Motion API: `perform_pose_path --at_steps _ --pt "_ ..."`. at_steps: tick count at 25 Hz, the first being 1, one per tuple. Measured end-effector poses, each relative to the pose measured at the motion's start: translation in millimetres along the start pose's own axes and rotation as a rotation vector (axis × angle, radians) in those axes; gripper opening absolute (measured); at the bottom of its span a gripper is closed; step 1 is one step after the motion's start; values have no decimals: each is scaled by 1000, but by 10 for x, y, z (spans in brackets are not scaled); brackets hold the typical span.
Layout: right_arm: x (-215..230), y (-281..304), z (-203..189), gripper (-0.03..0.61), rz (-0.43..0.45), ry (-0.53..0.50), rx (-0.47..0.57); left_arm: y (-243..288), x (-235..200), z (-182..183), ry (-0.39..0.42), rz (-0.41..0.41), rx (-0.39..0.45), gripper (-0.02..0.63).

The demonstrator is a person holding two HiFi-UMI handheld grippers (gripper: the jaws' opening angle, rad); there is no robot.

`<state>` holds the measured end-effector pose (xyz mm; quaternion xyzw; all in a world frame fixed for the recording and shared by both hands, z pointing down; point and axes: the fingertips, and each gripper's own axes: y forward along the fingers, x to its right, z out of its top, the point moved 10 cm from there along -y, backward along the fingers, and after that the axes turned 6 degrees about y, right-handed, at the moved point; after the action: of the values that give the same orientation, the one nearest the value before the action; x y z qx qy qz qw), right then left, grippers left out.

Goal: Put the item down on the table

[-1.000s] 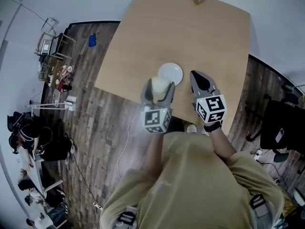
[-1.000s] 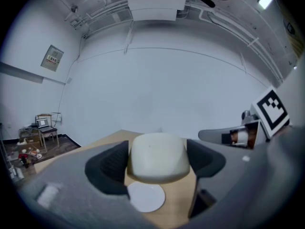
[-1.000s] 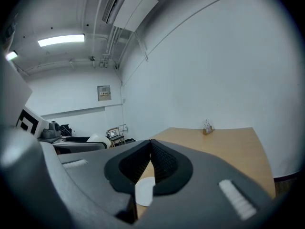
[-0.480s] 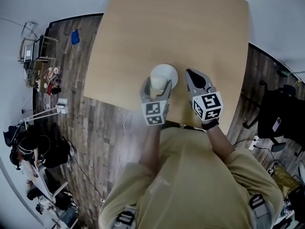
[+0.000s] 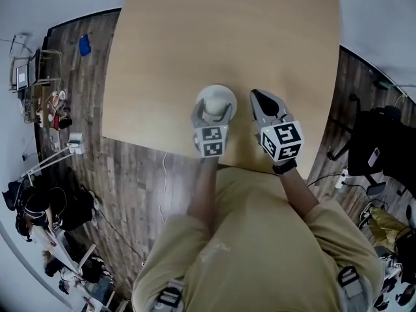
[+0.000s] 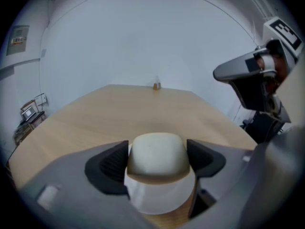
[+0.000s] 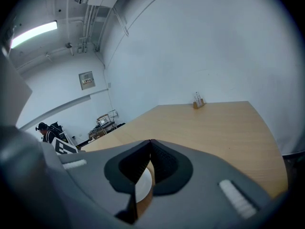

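Left gripper view is showing the cream rounded item (image 6: 157, 151) being gripped by the left gripper's (image 6: 157, 157) fingers, over a white plate (image 6: 159, 199) near the wooden surface's (image 6: 143, 109) near edge. Just right, the right gripper's (image 5: 258, 97) fingers are closed, holding nothing.

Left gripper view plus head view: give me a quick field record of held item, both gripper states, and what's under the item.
held item: cream-coloured rounded item
left gripper: jaws closed on the cream item's sides
right gripper: jaws together, nothing between them
under the item: round white plate
contact with the plate: cannot tell
surface: light wooden table
released: not yet
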<state>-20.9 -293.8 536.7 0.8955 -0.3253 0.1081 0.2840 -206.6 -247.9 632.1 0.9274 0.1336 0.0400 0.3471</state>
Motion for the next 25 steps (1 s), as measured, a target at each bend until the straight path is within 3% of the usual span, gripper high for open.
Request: perform_pose_path --at_steps 11,19,25 --pt "32 222 -101 6 -15 16 -37 375 -137 -233 22 -31 -127 383" --pt "-4 28 -71 6 -17 -5 -11 411 -58 -371 47 -30 -128 391" --pt "-67 -209 -38 6 -6 -26 24 158 -26 -188 54 -12 -61 399"
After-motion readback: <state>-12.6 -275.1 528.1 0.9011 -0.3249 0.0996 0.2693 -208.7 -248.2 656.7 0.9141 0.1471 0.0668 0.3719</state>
